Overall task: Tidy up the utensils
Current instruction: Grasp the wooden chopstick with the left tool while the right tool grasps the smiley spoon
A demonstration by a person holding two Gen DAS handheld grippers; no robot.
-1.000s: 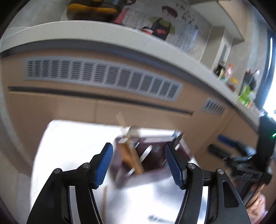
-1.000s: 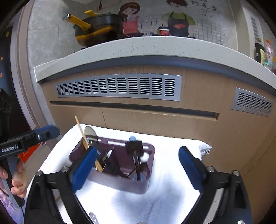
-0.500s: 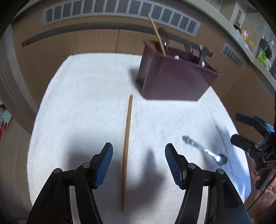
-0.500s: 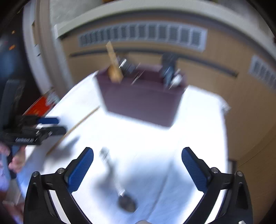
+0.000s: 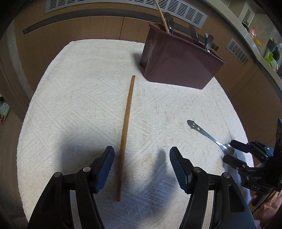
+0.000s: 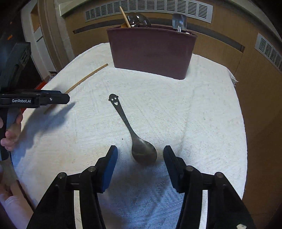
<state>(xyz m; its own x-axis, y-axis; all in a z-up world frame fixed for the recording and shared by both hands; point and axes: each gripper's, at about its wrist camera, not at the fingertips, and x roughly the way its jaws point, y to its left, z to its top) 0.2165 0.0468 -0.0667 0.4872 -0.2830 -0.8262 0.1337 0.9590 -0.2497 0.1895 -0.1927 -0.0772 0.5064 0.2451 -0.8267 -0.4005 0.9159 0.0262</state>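
A wooden chopstick (image 5: 126,123) lies on the white towel (image 5: 79,105), its near end between the fingers of my open left gripper (image 5: 141,163). It also shows in the right wrist view (image 6: 84,79). A metal spoon with a smiley handle (image 6: 134,133) lies on the towel, its bowl between the fingers of my open right gripper (image 6: 140,162). The spoon also shows in the left wrist view (image 5: 208,135), next to the right gripper (image 5: 234,153). A maroon utensil holder (image 6: 151,51) stands at the far side with a chopstick and metal utensils in it.
Wooden cabinet fronts with vent grilles (image 6: 148,7) run behind the table. The towel (image 6: 202,114) covers the table to its edges. The left gripper (image 6: 35,100), held by a hand, shows at the left in the right wrist view.
Both grippers have tilted down from the cabinet and holder and dropped toward the towel. The left now straddles the chopstick, the right straddles the spoon's bowl.
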